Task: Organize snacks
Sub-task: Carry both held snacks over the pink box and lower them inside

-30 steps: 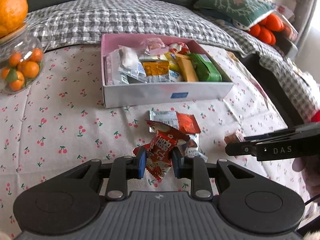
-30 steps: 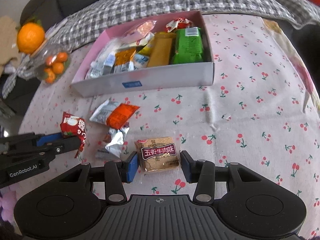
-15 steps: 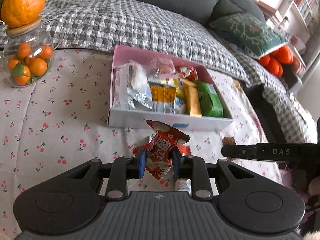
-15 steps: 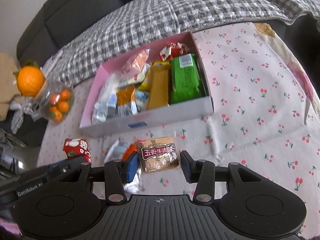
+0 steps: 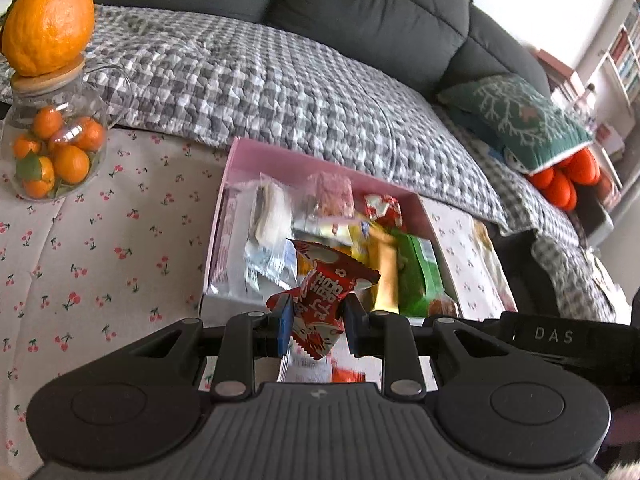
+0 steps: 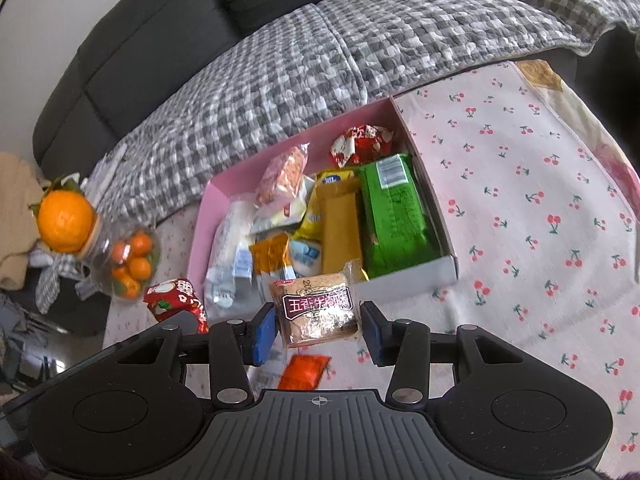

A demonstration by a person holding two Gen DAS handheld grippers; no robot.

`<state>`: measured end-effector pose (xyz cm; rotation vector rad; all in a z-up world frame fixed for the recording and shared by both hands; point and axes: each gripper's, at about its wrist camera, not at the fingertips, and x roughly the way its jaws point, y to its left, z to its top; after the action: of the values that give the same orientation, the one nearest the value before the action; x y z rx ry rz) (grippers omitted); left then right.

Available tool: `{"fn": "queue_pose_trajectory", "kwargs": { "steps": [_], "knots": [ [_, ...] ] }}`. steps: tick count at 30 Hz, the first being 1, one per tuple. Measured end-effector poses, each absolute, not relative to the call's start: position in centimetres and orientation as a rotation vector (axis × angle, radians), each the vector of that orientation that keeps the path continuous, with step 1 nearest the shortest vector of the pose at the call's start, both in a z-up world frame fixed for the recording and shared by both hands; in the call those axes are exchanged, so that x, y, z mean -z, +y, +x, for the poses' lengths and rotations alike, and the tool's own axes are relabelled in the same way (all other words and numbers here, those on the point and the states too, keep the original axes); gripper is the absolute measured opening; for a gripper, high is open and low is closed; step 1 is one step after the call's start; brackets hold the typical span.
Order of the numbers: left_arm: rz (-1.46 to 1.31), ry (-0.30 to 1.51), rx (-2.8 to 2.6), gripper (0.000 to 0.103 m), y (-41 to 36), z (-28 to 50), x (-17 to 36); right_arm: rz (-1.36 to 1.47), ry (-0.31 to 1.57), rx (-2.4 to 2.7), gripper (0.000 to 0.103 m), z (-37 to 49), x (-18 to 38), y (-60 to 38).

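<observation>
My left gripper (image 5: 315, 322) is shut on a red snack packet (image 5: 326, 300) and holds it in the air just before the near wall of the pink box (image 5: 256, 160). The box holds several snacks, among them a green pack (image 6: 394, 212) and a yellow bar (image 6: 340, 232). My right gripper (image 6: 318, 330) is shut on a brown beef snack pack (image 6: 318, 308), raised near the box's front wall (image 6: 412, 280). The left gripper's red packet also shows in the right wrist view (image 6: 174, 294). An orange packet (image 6: 304, 370) lies on the tablecloth below.
A glass jar of small oranges (image 5: 52, 148) with a big orange (image 5: 48, 20) on its lid stands at the left on the cherry-print tablecloth (image 5: 100, 248). A sofa with a checked blanket (image 5: 280, 92) lies behind the box. The right gripper's body (image 5: 560, 336) is beside my left.
Both grippers have lifted their packets off the tablecloth and moved forward toward the pink box. The box now lies closer beneath both views.
</observation>
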<state>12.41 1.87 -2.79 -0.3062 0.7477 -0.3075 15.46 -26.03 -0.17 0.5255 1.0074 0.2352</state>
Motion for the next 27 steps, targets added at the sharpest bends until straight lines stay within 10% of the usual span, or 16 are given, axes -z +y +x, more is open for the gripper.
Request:
{"fn": "queue_pose_trajectory", "kwargs": {
  "steps": [24,27],
  "knots": [
    [-0.199,0.715,0.259,0.026,-1.7,15.6,3.5,0.534,0.977,-0.161,0.048,19.2,2.0,-25.7],
    [-0.177,0.688,0.231,0.039,-1.9,15.4,3.5,0.519,0.982,-0.160,0.057,19.3,1.8,-25.7]
  ]
}}
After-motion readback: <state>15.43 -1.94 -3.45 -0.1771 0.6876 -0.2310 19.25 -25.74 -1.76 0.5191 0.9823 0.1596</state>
